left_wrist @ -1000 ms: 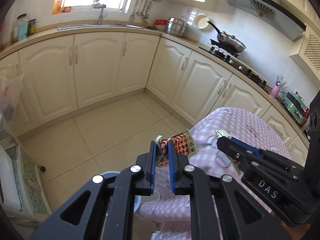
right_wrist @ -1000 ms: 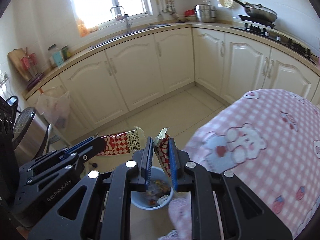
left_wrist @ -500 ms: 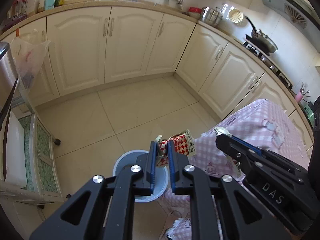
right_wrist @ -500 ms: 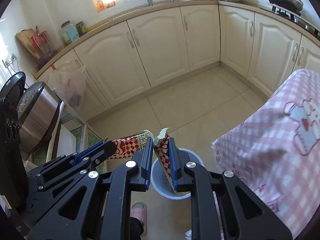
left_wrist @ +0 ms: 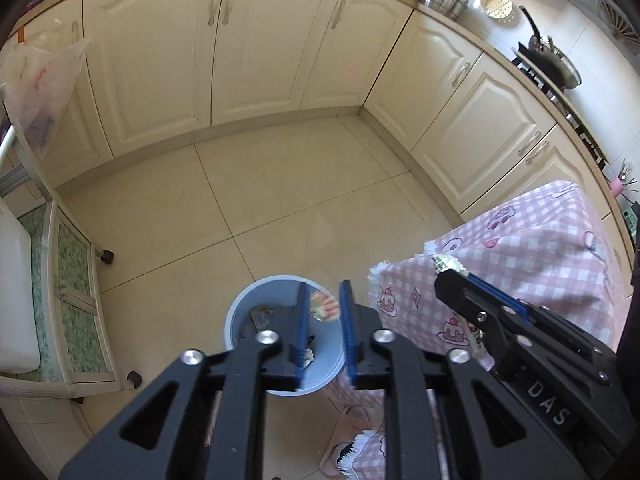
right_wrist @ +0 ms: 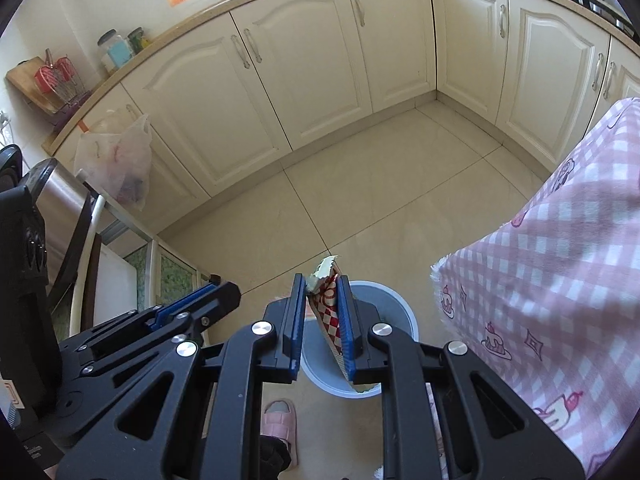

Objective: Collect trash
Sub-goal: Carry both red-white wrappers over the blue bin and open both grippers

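Observation:
A pale blue trash bin (left_wrist: 240,312) stands on the floor below both grippers; it also shows in the right wrist view (right_wrist: 396,308). My left gripper (left_wrist: 323,312) is open right above the bin, and a blurred red checked wrapper (left_wrist: 322,307) is falling between its fingers into the bin. My right gripper (right_wrist: 319,312) holds a second red-and-white checked wrapper (right_wrist: 326,308), which leans on its right pad over the bin's left rim, with the jaws slightly parted. The right gripper also shows in the left wrist view (left_wrist: 452,276).
A table with a pink checked cloth (left_wrist: 520,248) stands right of the bin. Cream cabinets (left_wrist: 256,48) line the far walls. A rolling cart (left_wrist: 68,308) and a hanging plastic bag (right_wrist: 116,160) are on the left. A pink slipper (right_wrist: 280,420) lies near the bin.
Both grippers have tilted down over the bin. The left gripper has opened and let go of its wrapper, which is dropping. The right jaws have widened a little.

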The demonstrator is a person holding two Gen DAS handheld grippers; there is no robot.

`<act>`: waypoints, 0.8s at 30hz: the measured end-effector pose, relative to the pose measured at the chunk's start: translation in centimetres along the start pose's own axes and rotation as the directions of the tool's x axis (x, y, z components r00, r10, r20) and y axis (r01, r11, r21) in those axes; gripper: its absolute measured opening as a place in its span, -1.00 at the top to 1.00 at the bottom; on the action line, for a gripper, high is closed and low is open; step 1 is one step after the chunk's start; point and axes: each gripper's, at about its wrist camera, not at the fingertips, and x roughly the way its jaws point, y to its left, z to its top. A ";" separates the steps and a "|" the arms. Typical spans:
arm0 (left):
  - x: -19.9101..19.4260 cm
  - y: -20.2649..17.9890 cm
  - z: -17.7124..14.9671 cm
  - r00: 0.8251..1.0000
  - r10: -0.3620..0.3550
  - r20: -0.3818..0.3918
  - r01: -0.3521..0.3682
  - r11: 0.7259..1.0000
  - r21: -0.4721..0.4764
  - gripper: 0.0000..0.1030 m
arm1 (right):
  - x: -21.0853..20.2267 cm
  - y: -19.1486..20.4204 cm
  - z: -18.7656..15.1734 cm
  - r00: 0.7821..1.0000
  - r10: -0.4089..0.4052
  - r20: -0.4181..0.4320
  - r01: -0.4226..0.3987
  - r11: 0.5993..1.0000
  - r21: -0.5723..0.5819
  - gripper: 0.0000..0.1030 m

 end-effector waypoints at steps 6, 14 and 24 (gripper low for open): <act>1.3 0.6 -0.6 0.999 0.006 -0.032 -0.006 1.000 -0.013 0.35 | 1.0 -0.3 -0.3 1.000 -0.003 -0.017 0.003 1.000 0.008 0.72; 1.4 1.3 -0.9 0.998 0.016 -0.053 -0.018 0.999 -0.032 -0.07 | 1.4 -0.5 -0.6 0.999 -0.005 -0.032 0.006 1.000 0.022 0.71; -0.9 1.4 -0.5 0.999 0.023 -0.023 -0.024 0.999 -0.033 -0.19 | -0.5 -0.3 0.3 1.000 0.007 0.025 -0.007 1.000 0.025 0.54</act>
